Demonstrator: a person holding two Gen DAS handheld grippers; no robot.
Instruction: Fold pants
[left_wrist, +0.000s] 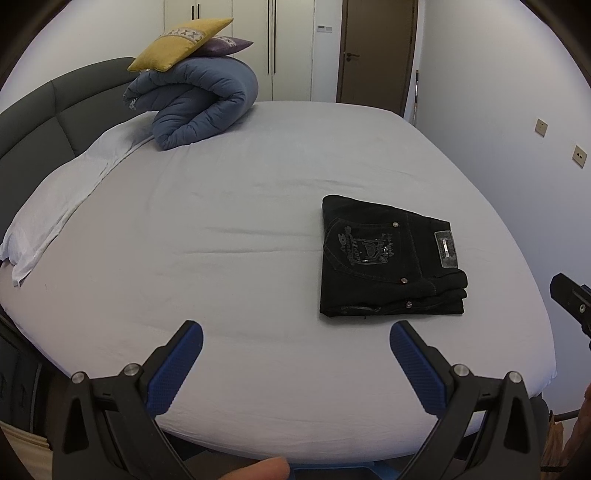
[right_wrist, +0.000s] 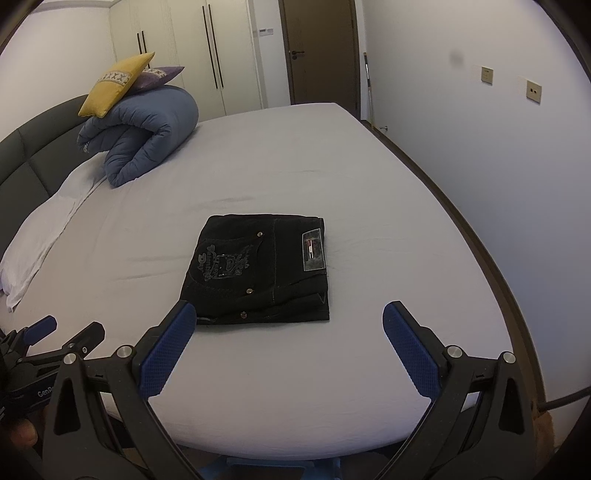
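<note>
The left gripper (left_wrist: 295, 332) has its two blue-padded fingers (left_wrist: 173, 369) spread wide apart, with nothing between them, and a fingertip of the person's hand (left_wrist: 258, 470) shows at the bottom edge below it. The right gripper (right_wrist: 290, 314) likewise holds its blue pads (right_wrist: 413, 350) wide apart and grips nothing. Each gripper appears at the edge of the other's wrist view, so the two are held side by side
</note>
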